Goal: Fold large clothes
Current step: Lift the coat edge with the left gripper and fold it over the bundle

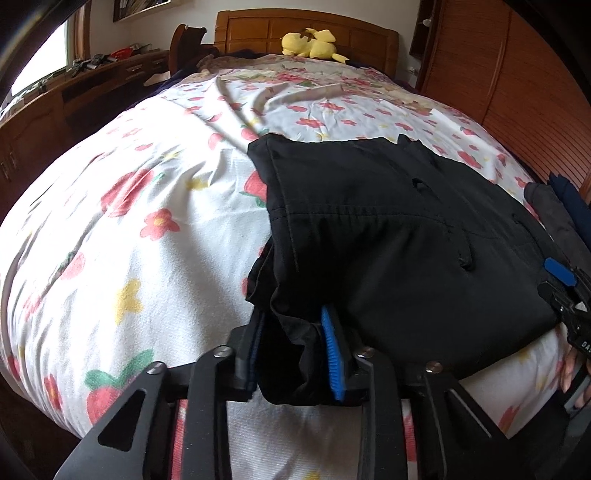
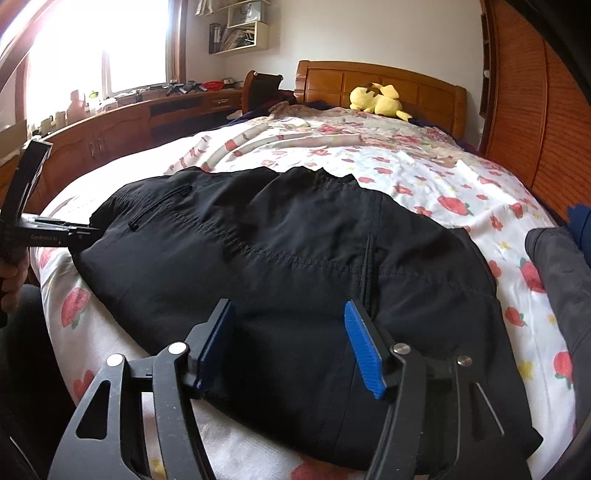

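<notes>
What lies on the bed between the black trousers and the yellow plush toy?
Only flowered bedsheet, wrinkled, with a folded-back strip of bedding; nothing else lies between the black trousers and the yellow plush toy. Both wrist views show this.

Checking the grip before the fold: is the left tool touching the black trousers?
Touching: in the left wrist view the left tool has a bunched edge of the black trousers pinched between its pads.

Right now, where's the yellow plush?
The yellow plush lies at the far end of the bed, against the wooden headboard, well beyond the black trousers; both wrist views show it.
</notes>
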`<state>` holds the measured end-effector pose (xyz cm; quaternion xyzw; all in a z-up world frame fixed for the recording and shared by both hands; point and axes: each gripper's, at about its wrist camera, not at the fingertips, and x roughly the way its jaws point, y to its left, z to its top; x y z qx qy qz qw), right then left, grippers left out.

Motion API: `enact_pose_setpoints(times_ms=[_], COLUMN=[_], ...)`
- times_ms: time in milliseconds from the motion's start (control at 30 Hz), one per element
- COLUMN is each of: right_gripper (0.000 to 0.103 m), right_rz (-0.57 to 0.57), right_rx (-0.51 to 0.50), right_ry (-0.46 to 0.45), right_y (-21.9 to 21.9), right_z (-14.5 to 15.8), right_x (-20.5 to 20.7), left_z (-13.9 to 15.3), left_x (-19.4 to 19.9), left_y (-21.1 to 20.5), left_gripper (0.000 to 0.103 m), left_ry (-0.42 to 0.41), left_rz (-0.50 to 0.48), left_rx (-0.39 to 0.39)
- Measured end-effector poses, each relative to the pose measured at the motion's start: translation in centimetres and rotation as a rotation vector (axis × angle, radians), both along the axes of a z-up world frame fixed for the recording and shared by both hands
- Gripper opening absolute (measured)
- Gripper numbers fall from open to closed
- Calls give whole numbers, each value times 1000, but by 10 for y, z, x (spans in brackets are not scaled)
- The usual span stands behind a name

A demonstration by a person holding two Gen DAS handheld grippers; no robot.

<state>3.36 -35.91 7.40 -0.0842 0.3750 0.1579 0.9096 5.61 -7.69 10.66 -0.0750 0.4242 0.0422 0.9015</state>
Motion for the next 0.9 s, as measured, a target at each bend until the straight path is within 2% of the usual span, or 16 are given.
enact_pose_setpoints(times_ms=[133,233,433,667,800,900], right_gripper=[71,73,74,74,74,74], right_rz=[1,-19,-75,-164,-214,-241], right_rx=[20,19,53,79,100,118], right_ry=[2,-13,-27,-71,-94,-97], right_y=[-2,-7,-32,-71,-97,-111], right_z=[4,8,20,38,48,52], right_x=[-1,-3,-6,-20,-32,-40], left_z=[7,16,69,128,142,142], left_x=[0,-2,-3,17,38,51], left_y=[-7,-12,-42,-134,-202,-252], left_gripper=[12,9,7,6,6,6], left_ry=[-4,-17,-139,-241,-263,-262], left_rz=[-14,-14,-75,-257,-372,-453], left_rx=[42,54,95,148,178,192])
